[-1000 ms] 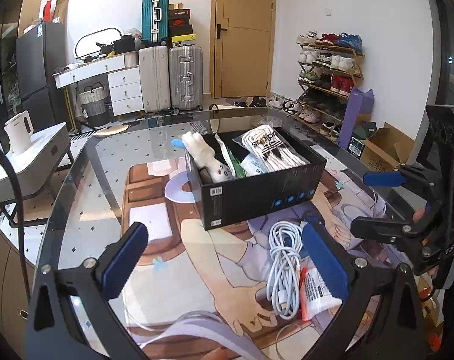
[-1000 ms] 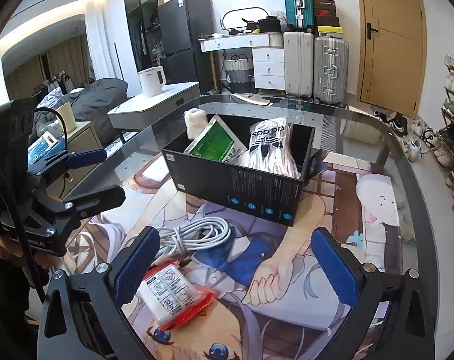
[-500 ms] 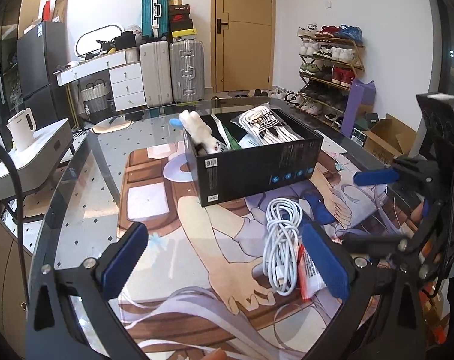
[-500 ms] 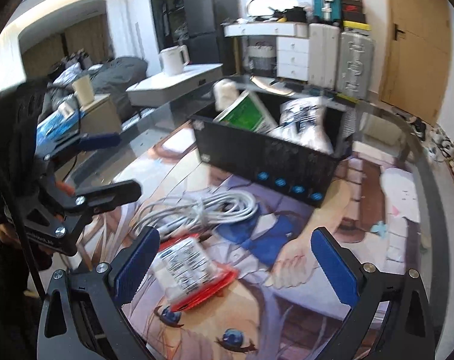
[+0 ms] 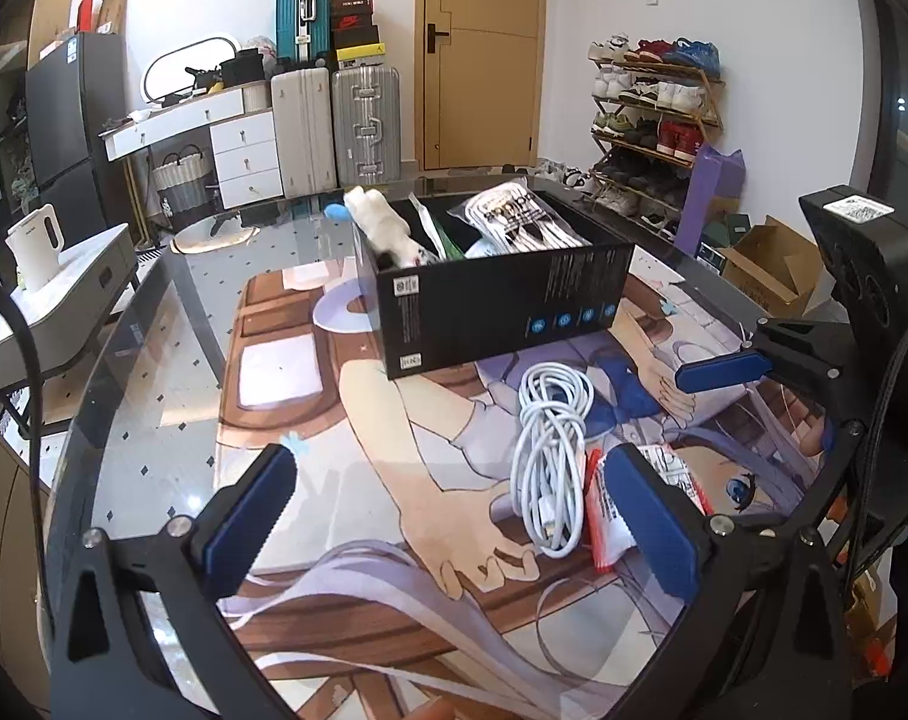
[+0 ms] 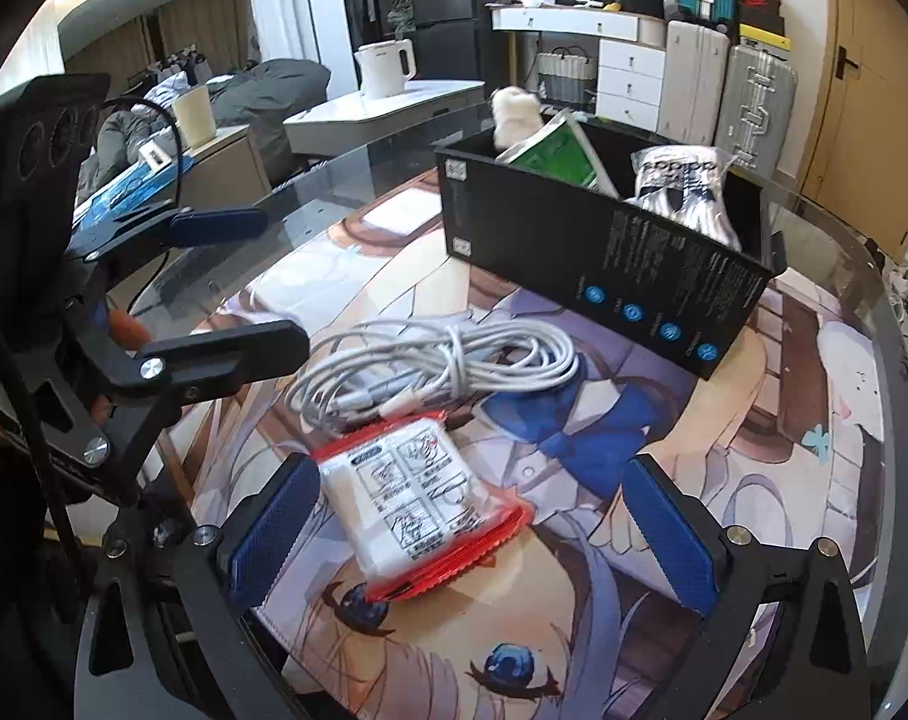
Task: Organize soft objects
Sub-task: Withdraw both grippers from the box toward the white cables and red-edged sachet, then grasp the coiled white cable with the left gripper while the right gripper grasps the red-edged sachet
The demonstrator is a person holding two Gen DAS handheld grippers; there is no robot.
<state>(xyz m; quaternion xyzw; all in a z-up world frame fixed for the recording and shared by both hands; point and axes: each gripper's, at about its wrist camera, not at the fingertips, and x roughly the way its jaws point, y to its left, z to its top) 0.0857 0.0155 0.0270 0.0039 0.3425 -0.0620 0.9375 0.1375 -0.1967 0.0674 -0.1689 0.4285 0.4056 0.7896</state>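
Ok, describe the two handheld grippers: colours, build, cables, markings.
Both are matte black plastic frames with silver screws and two fingers tipped with ribbed blue pads. The left gripper trails a black cable. The right gripper, seen from the left wrist, has a boxy black housing topped by a white printed label.

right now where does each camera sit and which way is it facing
Left wrist: sits on the left gripper, looks across the table at the black box; own open jaws show, right gripper at right.
Right wrist: sits on the right gripper, angled over the red-edged packet; own open jaws show, left gripper at left.
Shared: box, white cable, packet, printed mat.
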